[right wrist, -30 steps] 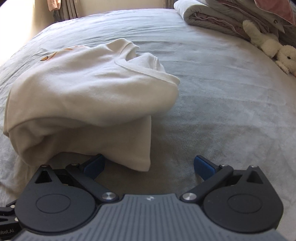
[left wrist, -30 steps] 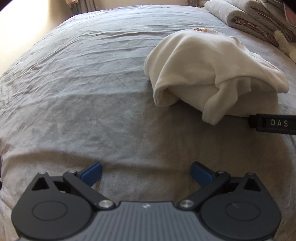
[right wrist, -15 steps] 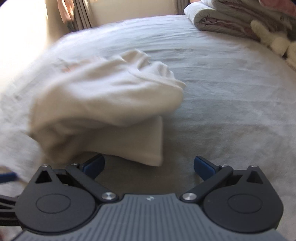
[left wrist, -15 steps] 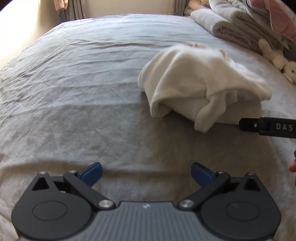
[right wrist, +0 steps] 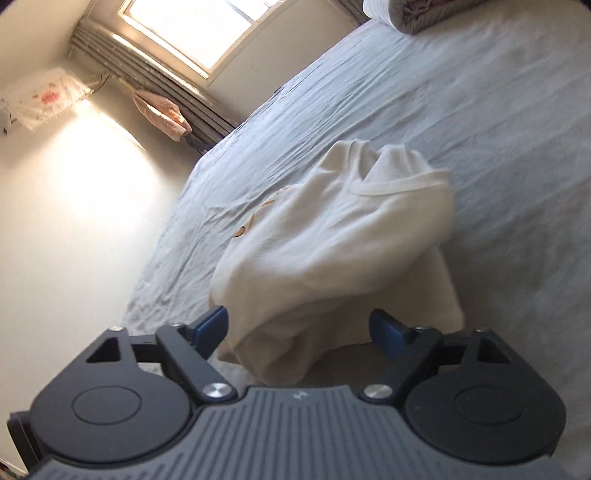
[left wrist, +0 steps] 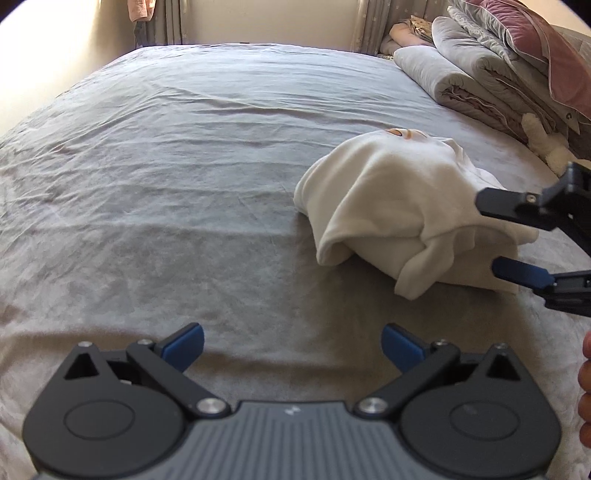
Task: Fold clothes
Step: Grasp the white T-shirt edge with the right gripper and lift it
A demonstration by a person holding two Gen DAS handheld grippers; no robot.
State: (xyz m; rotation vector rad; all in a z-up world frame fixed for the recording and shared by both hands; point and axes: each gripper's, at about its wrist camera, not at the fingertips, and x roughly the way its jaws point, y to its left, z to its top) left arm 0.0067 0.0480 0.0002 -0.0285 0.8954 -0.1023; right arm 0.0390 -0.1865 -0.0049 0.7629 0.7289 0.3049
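Note:
A white garment point(left wrist: 388, 206) lies bunched in a loose fold on the grey bed sheet point(left wrist: 184, 184), to the right of the middle. My left gripper point(left wrist: 292, 345) is open over bare sheet, short of the garment and to its left, with nothing between its fingers. My right gripper point(left wrist: 488, 233) comes in from the right, rolled on its side, with one finger above and one below the garment's near right edge. In the right wrist view the garment point(right wrist: 332, 240) has its near fold between the blue pads of the right gripper point(right wrist: 299, 326). The jaws are closing, and the pads do not press the cloth.
Folded quilts and pillows point(left wrist: 480, 74) are stacked along the bed's far right side, with a white plush toy point(left wrist: 543, 140) beside them. A window with curtains point(right wrist: 184, 33) and a hanging pink cloth point(right wrist: 162, 114) stand beyond the bed. A person's fingers point(left wrist: 585, 387) show at the right edge.
The right gripper has rolled onto its side and risen, and its jaws have narrowed around the garment's near edge. The left gripper has drawn back and up, staying open.

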